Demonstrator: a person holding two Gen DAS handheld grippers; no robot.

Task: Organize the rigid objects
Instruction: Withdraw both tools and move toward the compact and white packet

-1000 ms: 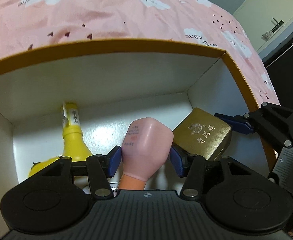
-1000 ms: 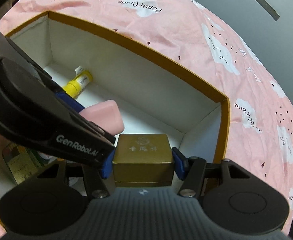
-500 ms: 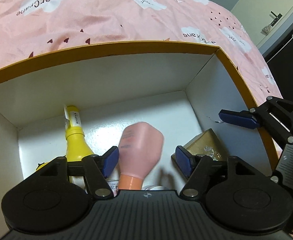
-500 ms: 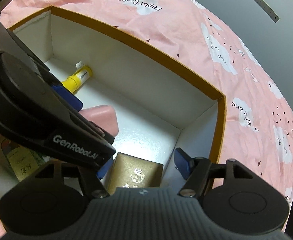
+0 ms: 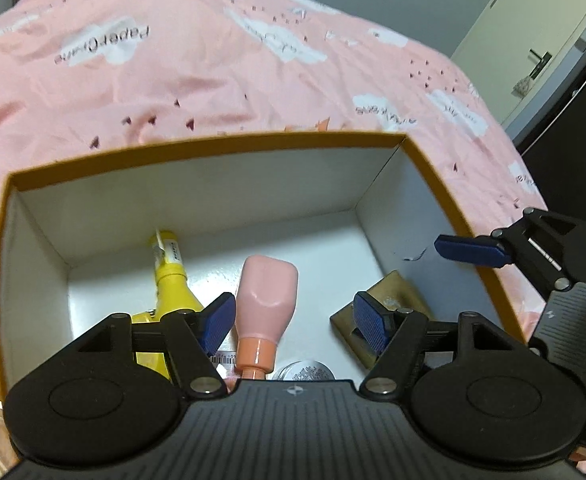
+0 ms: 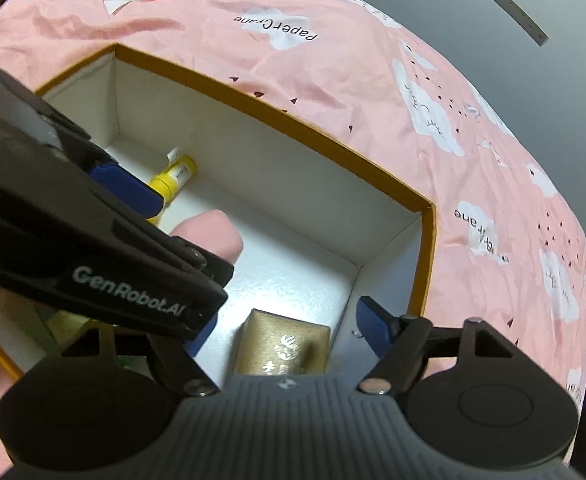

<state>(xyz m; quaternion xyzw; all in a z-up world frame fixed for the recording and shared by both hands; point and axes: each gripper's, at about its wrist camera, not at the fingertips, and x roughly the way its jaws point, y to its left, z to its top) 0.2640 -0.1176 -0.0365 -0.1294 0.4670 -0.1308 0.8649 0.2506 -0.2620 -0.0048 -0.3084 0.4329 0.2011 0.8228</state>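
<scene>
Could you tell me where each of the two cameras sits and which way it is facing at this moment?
Left wrist: sits behind the open left gripper, looking down into the box; the right gripper's fingers show at right.
Right wrist: sits behind the open right gripper, looking into the box's right end from above; the left gripper crosses at left.
Shared: pink bottle, yellow bottle, gold box, pink sheet.

The box (image 5: 221,146) sits on the bed (image 5: 213,60), its open top facing up. Inside the box, in the left wrist view, the bottle (image 5: 267,300) lies on the floor near the middle. Left of the bottle lies the tube (image 5: 171,280), its cap toward the box's far wall. Right of the bottle, against the box's right wall, rests the small case (image 5: 397,300). A jar (image 5: 303,370) sits nearer than the bottle.
</scene>
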